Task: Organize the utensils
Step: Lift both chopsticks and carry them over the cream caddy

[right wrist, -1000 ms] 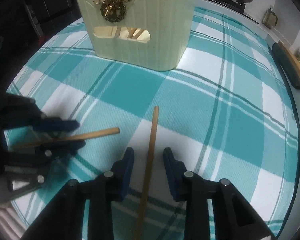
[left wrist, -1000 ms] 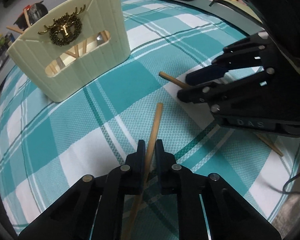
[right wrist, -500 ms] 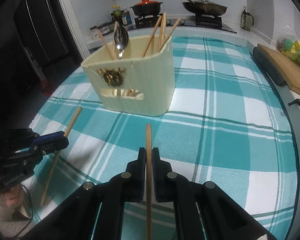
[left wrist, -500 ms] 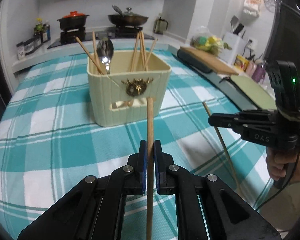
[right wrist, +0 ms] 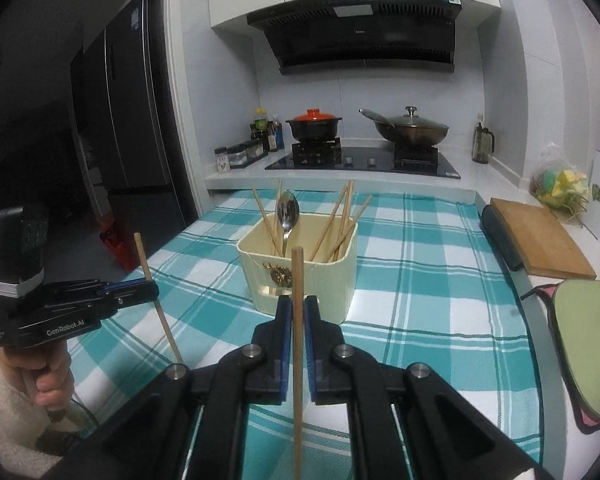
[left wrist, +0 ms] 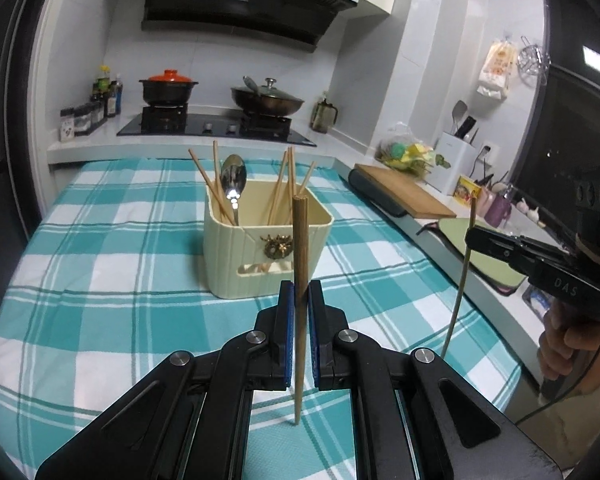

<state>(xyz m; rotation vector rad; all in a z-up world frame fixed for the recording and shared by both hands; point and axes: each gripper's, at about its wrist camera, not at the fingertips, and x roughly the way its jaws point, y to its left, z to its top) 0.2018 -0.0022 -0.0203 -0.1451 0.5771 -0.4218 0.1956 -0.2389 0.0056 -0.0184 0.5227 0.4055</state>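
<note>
Each gripper pinches one wooden chopstick and holds it upright above the bench, short of the cream utensil caddy (left wrist: pixel 266 256). The left gripper (left wrist: pixel 299 340) has its blue pads pressed against the left chopstick (left wrist: pixel 300 280) around mid-length, the thick end up; the thin tip looks close to the teal checked tablecloth (left wrist: pixel 100 280), though whether it touches cannot be told. The right gripper (right wrist: pixel 298 344) clamps the right chopstick (right wrist: pixel 298 320) the same way, and that stick runs down out of view.

The caddy stands ahead of both grippers, its stag badge facing them, with a steel spoon (left wrist: pixel 233 184) and a few chopsticks to the left inside it and a bundle of chopsticks (left wrist: pixel 288 184) to the right.

The step in hand appears to be carrying both sticks to the caddy. To do it well, lift each lower tip above the near rim before moving forward, or it may catch the wall and push the light caddy. Aim for the chopstick side, away from the spoon, lower each tip well inside, then let go, one hand at a time so the sticks do not cross
</note>
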